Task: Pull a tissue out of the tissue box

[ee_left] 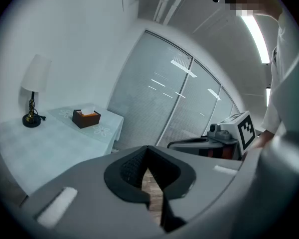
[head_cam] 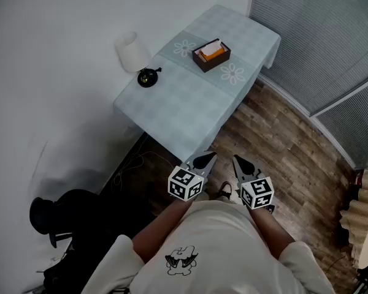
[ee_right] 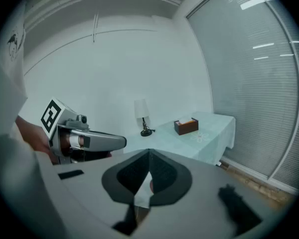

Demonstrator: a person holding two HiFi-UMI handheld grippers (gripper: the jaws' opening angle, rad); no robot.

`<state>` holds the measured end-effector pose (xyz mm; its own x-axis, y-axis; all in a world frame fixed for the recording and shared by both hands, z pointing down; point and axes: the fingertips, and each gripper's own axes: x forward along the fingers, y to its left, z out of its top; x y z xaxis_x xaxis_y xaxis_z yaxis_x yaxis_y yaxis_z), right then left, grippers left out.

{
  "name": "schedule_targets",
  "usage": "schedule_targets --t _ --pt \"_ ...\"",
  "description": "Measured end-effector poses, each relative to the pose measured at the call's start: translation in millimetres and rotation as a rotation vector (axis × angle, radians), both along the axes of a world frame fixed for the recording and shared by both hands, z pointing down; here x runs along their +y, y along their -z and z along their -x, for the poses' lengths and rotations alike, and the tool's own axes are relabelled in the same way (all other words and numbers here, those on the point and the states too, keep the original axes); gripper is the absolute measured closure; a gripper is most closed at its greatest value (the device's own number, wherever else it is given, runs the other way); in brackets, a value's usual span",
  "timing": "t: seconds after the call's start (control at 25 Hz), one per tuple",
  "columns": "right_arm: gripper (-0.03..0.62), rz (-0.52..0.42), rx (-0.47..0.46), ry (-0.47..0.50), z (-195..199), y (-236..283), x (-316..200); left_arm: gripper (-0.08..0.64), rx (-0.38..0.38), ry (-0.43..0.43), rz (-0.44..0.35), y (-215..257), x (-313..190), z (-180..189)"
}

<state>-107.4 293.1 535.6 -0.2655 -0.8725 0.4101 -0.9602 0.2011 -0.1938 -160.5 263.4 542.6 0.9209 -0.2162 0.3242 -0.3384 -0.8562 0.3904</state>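
The brown tissue box (head_cam: 211, 55) with a white tissue sticking up from its top stands on the far half of the light checked table (head_cam: 184, 106), well ahead of both grippers. It also shows in the left gripper view as the tissue box (ee_left: 86, 118) and in the right gripper view as the tissue box (ee_right: 186, 126). My left gripper (head_cam: 206, 160) and right gripper (head_cam: 242, 163) are held close to my body over the wooden floor, short of the table's near corner. Both are shut with nothing in them. The jaws meet at the tips in the left gripper (ee_left: 149, 154) and the right gripper (ee_right: 149, 156).
A small white-shaded lamp (head_cam: 135, 57) on a black base stands at the table's left edge. Slatted blinds (head_cam: 319, 35) run along the right, a white wall along the left. A dark seat or bag (head_cam: 70, 219) and a cable lie on the floor at lower left.
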Motion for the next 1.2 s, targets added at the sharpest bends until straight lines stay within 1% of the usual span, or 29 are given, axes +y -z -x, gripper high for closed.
schedule_targets --t 0.36,0.48,0.56,0.76,0.92,1.2 --pt "0.580 0.002 0.008 0.036 26 3 -28 0.554 0.018 0.019 0.013 -1 -24 22" --pt "0.580 0.008 -0.004 0.017 34 1 -43 0.554 0.030 0.013 0.015 0 -33 33" --pt "0.578 0.017 -0.007 0.001 40 -2 -52 0.554 0.040 0.015 0.029 0 -41 40" --pt "0.578 0.045 0.030 -0.042 47 -12 -72 0.554 0.063 0.007 0.048 -7 -67 53" --pt "0.578 0.055 0.049 -0.059 30 -12 -91 0.554 0.083 0.001 0.054 -8 -92 47" --pt "0.578 0.055 0.052 -0.101 -31 -14 -136 0.554 0.109 0.032 0.048 -1 -148 8"
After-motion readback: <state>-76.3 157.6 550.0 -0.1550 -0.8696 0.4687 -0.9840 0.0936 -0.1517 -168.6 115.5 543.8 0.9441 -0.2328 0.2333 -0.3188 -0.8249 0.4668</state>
